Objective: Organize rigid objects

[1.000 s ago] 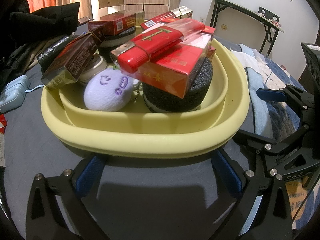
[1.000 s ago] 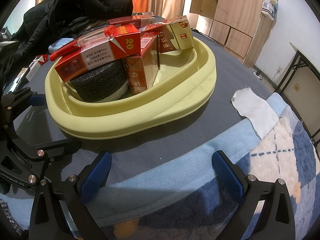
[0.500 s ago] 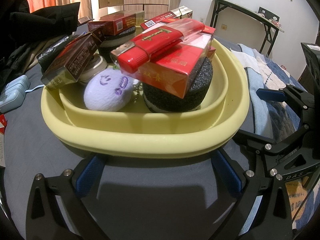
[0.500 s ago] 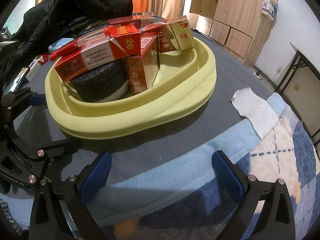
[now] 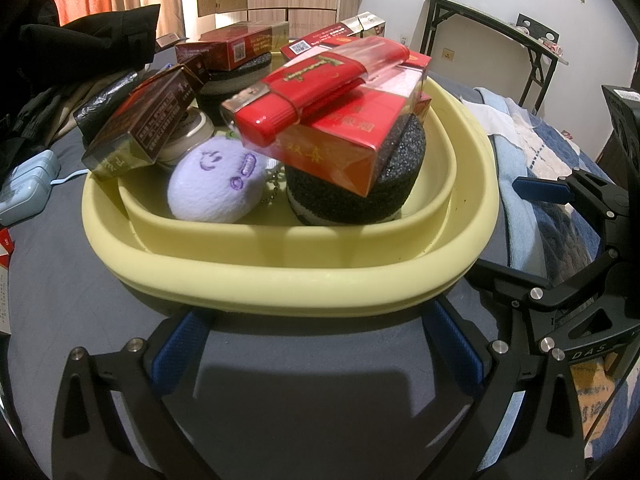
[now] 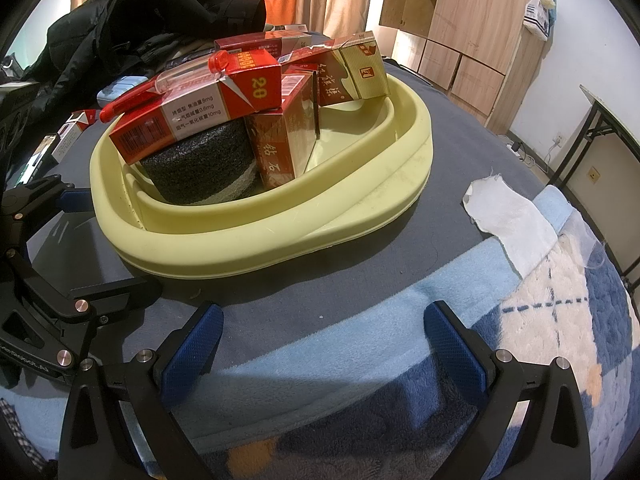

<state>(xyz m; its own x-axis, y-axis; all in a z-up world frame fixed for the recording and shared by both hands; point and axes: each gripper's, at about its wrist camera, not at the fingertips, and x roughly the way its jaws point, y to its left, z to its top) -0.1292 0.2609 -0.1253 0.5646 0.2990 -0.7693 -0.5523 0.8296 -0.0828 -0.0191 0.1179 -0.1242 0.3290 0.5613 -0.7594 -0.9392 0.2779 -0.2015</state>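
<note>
Left hand-held gripper: we see it spread wide, nothing between its blue pads, which sit low over the dark grey sheet just short of the near rim of the yellow basin. Right hand-held gripper: also wide and empty, over the blue edge of the blanket at the bed's near side, apart from the basin. Each tool's black frame shows at the side of the other's view.

The basin stands on the bed's grey sheet, with an inner yellow rim set inside the outer one. Inside it we note, nearest the left tool, a black foam cylinder standing upright, a red cigarette pack lying across its top, and a red lighter lying slantwise on that pack. Just beside the cylinder lies a pale purple plush ball with a stitched face. A brown pack leans tilted over the basin's far-left rim. More packs are piled behind.

From the right view, a gold-and-brown pack rests tilted on others. A white cloth lies on the bed towards its right edge, well apart from the basin. Dark clothing is heaped beyond.
</note>
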